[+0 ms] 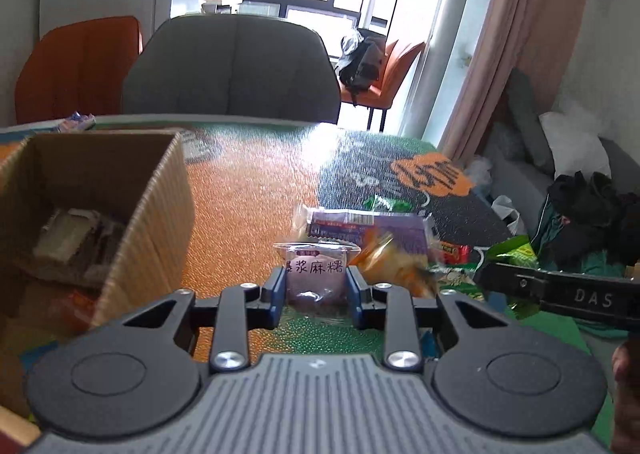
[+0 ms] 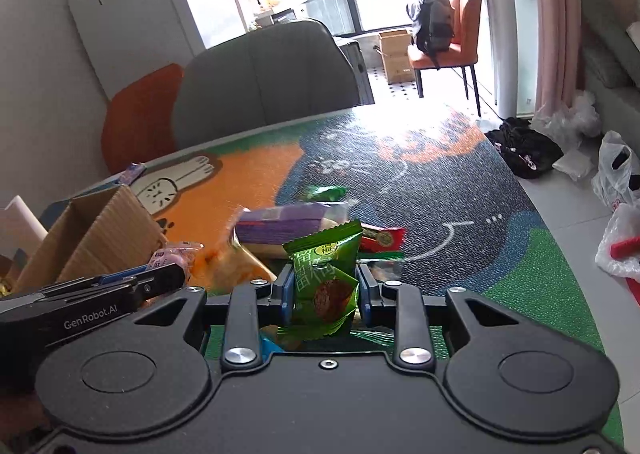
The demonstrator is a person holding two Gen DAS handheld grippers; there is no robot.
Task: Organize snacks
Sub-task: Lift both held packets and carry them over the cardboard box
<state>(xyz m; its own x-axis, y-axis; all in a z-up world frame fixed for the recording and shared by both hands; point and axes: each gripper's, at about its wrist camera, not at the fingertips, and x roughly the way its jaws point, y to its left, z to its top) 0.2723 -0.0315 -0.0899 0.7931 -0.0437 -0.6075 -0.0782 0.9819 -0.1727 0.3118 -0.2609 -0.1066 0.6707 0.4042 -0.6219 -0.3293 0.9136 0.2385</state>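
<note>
Both grabs made: left gripper (image 1: 316,286) pinching the pink mochi packet (image 1: 316,274), right gripper (image 2: 325,290) clamping the green snack packet (image 2: 326,278), cardboard box (image 1: 132,210) barely filled, a pile of snacks (image 2: 288,230) left on the table.

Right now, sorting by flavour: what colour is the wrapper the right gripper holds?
Green, with a brown round snack pictured: the snack packet; right wrist view shows it best.
</note>
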